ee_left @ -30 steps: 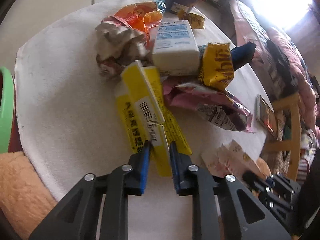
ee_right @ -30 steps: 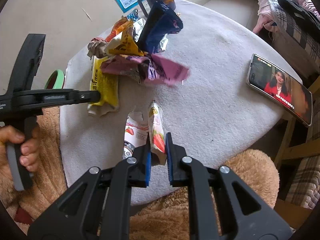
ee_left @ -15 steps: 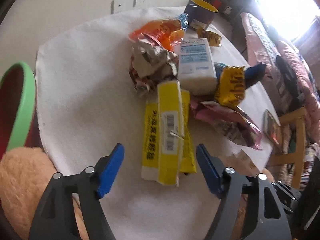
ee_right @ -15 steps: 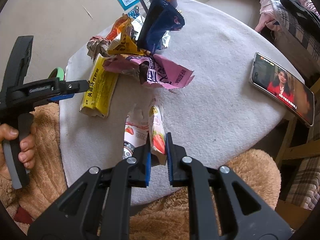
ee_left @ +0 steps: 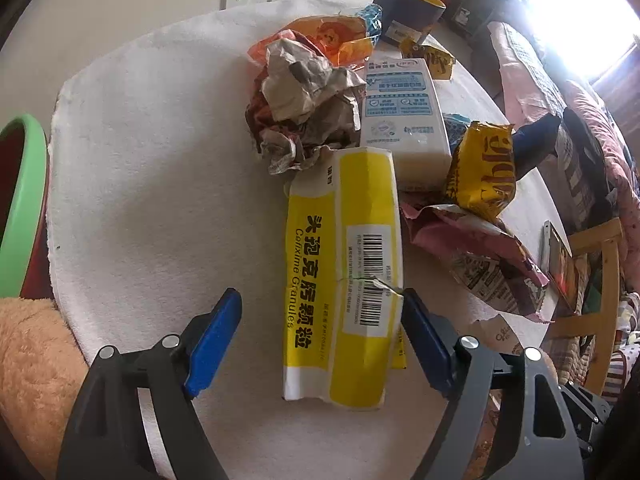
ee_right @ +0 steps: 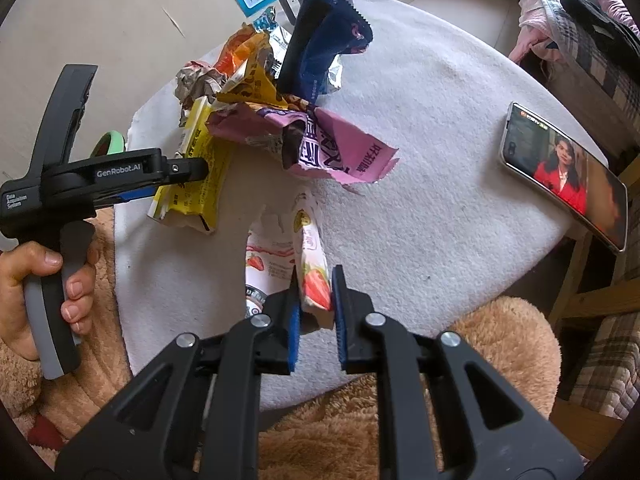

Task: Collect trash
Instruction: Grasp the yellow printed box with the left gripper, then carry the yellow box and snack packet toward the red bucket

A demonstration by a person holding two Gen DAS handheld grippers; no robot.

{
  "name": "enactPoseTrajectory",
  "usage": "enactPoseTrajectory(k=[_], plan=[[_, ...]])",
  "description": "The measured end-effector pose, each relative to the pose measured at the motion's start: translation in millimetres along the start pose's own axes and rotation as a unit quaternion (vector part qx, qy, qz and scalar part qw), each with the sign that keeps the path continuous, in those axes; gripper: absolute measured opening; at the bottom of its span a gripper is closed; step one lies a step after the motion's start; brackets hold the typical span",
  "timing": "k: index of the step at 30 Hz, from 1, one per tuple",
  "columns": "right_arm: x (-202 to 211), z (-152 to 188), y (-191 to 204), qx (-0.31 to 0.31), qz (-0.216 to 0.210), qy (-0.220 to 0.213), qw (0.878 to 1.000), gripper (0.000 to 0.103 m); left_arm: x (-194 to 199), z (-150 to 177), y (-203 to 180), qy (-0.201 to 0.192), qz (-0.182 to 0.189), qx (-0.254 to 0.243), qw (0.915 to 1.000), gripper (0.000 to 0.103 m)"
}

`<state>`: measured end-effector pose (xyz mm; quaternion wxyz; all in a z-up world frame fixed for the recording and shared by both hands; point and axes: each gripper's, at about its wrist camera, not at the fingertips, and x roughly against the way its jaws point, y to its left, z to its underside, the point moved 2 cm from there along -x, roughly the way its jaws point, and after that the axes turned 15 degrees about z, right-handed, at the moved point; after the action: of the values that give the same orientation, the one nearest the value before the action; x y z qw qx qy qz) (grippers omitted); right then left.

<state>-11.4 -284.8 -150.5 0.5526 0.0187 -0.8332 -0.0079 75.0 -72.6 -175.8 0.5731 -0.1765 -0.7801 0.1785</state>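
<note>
A flattened yellow medicine box [ee_left: 344, 276] lies on the white round table [ee_left: 152, 168]. My left gripper [ee_left: 320, 316] is open, its blue pads either side of the box's near end, not gripping it; it also shows in the right wrist view [ee_right: 188, 170]. Behind lie crumpled paper [ee_left: 304, 104], an orange wrapper [ee_left: 320, 36], a white pack [ee_left: 404, 116], a yellow bag [ee_left: 486, 172] and a pink wrapper [ee_left: 480, 256]. My right gripper [ee_right: 314, 292] is shut on a strawberry wrapper [ee_right: 310, 256] at the table's near edge.
A green-rimmed bin [ee_left: 20, 208] stands left of the table. A dark mug [ee_left: 408, 12] is at the far edge. A phone [ee_right: 564, 172] lies on the table's right side. A dark blue wrapper [ee_right: 324, 40] stands in the pile. A tan plush cushion [ee_right: 400, 420] is below.
My left gripper opened and let go of the yellow box, which now lies flat on the table. The right gripper stayed shut on the strawberry wrapper.
</note>
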Motion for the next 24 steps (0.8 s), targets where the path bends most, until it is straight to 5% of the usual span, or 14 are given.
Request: enactPoseTrajectory(k=[4, 9, 24], plan=[[1.2, -0.7, 3.0, 0.005, 0.006, -0.003, 1.0, 0.014, 10.2, 2.2, -6.6, -0.002, 0.009, -0.016, 0.9998, 0.038], [10.4, -0.7, 9.0, 0.005, 0.012, -0.02, 1.0, 0.013, 33.8, 13.8, -4.2, -0.005, 0.054, 0.005, 0.9985, 0.033], [46.7, -22.3, 52.5, 0.017, -0.027, -0.063, 0.997, 0.013, 94.5, 15.7, 9.8, -0.078, 0.057, -0.014, 0.9952, 0.033]])
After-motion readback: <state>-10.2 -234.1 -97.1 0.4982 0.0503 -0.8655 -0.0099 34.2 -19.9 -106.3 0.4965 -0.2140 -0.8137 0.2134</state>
